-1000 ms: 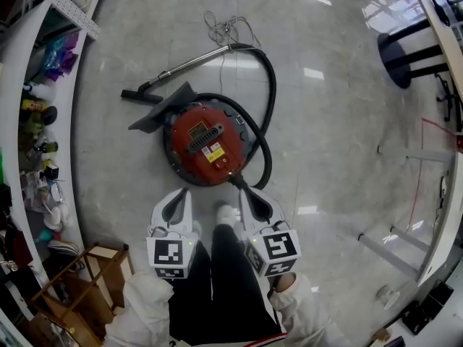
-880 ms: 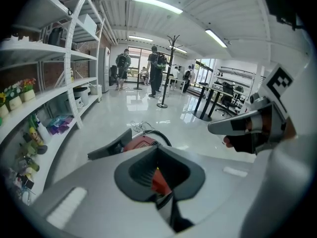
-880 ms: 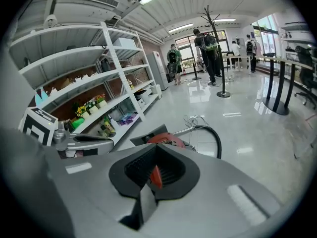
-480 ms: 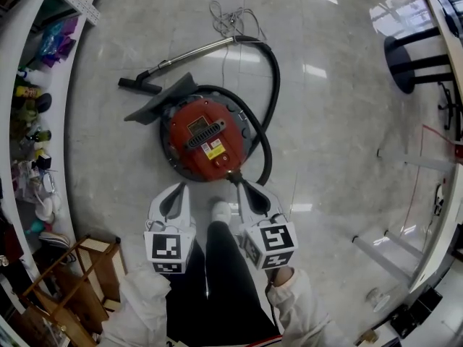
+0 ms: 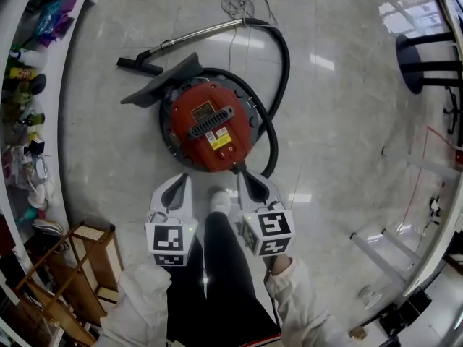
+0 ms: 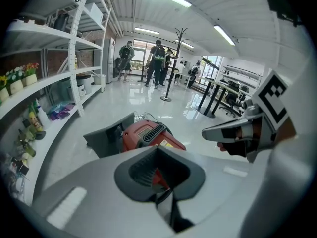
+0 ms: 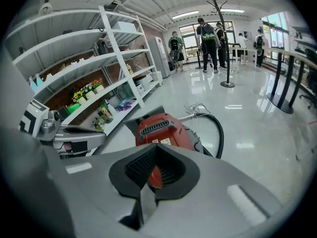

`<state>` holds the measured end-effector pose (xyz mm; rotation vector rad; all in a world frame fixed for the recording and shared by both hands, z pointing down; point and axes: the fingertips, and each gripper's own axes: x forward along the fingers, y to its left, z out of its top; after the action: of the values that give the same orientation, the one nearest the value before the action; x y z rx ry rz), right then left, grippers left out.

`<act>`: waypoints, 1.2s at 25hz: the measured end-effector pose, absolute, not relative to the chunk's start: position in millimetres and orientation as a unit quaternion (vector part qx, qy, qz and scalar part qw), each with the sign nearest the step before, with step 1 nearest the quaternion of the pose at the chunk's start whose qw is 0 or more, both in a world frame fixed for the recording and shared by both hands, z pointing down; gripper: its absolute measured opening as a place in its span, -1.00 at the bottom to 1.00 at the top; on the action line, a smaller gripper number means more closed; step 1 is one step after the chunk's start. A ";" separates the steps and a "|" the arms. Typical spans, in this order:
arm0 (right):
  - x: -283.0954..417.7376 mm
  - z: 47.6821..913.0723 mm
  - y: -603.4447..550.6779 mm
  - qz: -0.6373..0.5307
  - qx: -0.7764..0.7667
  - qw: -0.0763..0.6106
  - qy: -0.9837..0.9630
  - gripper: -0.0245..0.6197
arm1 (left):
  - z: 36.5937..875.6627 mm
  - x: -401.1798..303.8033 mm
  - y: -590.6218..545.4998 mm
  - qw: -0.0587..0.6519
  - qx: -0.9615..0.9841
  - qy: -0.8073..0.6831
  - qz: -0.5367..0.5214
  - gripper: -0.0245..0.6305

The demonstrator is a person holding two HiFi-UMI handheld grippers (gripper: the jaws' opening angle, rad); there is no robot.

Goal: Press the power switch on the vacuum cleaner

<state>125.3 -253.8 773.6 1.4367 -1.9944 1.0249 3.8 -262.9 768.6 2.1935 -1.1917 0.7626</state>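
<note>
A round red vacuum cleaner (image 5: 210,125) lies on the glossy floor, straight ahead of me. Its black hose (image 5: 278,78) loops round the right side to a metal wand (image 5: 202,33), and a grey floor nozzle (image 5: 163,85) lies at its far left. A small round button (image 5: 228,149) sits on the near part of the red lid. My left gripper (image 5: 177,185) is shut and empty, just short of the vacuum's near left rim. My right gripper (image 5: 248,179) is also shut and empty, close to the hose socket. The vacuum (image 6: 148,135) shows beyond the left gripper (image 6: 158,152). It (image 7: 163,130) also shows beyond the right gripper (image 7: 156,148).
White shelves (image 5: 29,85) with small items curve along the left. A wooden rack (image 5: 87,259) stands at lower left. Black stool legs (image 5: 427,56) and a white frame (image 5: 383,251) are at the right. My shoe (image 5: 219,201) is between the grippers. People and a coat stand (image 6: 171,63) are far off.
The head view has shifted, so the vacuum sits a little higher in the picture. Both grippers stay shut and side by side just short of its near rim.
</note>
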 end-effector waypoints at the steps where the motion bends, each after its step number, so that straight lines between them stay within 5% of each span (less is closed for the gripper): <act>1: 124.5 776.6 -255.1 0.374 0.523 0.239 -0.727 -0.92 | 771.4 2.3 -263.4 0.264 0.810 -0.441 0.283 -0.93; 30: 104.6 850.9 -264.0 0.404 0.509 0.274 -0.709 -0.92 | 791.5 -15.2 -279.7 0.278 0.799 -0.452 0.283 -0.93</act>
<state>104.6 -264.0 850.9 1.3680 -1.9076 1.0870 -15.2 -279.7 791.5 2.1451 -1.2133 0.7598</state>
